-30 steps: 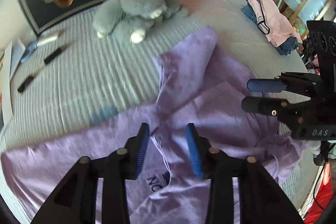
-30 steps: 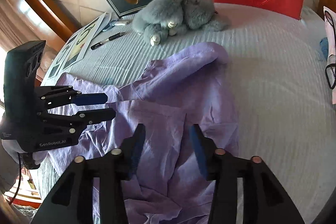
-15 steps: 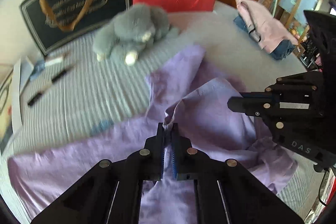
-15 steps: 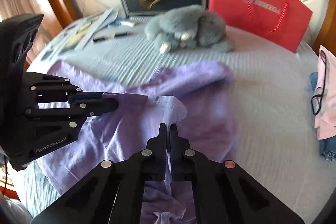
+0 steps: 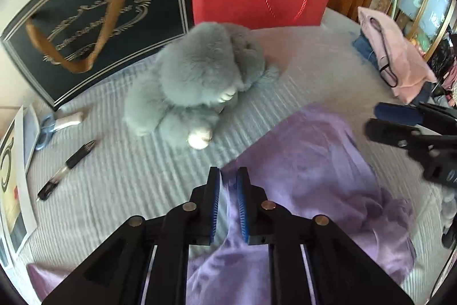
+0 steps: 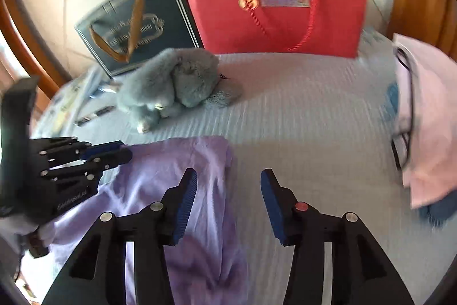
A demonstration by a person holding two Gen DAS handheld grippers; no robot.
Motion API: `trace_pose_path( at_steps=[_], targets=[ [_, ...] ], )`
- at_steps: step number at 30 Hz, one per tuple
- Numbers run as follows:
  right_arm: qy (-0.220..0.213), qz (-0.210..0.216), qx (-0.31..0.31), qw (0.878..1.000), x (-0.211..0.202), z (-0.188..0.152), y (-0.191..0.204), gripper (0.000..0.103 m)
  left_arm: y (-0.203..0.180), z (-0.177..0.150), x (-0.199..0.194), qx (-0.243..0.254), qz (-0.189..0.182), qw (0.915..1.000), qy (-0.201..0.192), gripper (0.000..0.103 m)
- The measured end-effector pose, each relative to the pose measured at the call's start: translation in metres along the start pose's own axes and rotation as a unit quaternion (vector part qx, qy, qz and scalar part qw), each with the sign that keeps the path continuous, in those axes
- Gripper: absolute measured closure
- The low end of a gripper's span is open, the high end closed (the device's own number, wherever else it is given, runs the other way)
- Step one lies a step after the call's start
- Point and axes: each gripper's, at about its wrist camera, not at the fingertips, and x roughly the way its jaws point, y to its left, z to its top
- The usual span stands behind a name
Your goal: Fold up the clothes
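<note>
The left gripper (image 5: 228, 176), low in the left wrist frame's centre, pinches a fold of the purple garment (image 5: 308, 162), which spreads across the lower right over the striped bed cover (image 5: 120, 176). The right gripper (image 6: 228, 179) hangs with jaws wide apart above the garment's right edge. A grey plush toy (image 5: 200, 76) lies near the upper centre

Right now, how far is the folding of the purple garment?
Early stage. One fold looks laid: the purple garment lies doubled on the bed. The left gripper has cloth between its narrowly parted fingers; the right gripper is open. The lower part is crumpled, needing further folds.
</note>
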Motion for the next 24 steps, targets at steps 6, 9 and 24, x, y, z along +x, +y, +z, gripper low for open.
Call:
trace_pose_path(
  at_steps=[6, 9, 24],
  targets=[
    [0.04, -0.001, 0.03, 0.999, -0.027, -0.051, -0.004, 0.056, 0.051, -0.072, -0.066, -0.044, 0.006, 0.999, -0.009, 0.077],
    [0.064, -0.009, 0.041, 0.997, -0.034, -0.075, -0.002, 0.053, 0.077, -0.114, -0.086, -0.077, 0.028, 0.9967, 0.006, 0.073],
    [0.121, -0.108, 0.121, 0.979, -0.081, -0.166, -0.021, 0.09, 0.166, -0.242, -0.126, -0.186, 0.1, 0.976, 0.05, 0.073]
  ],
)
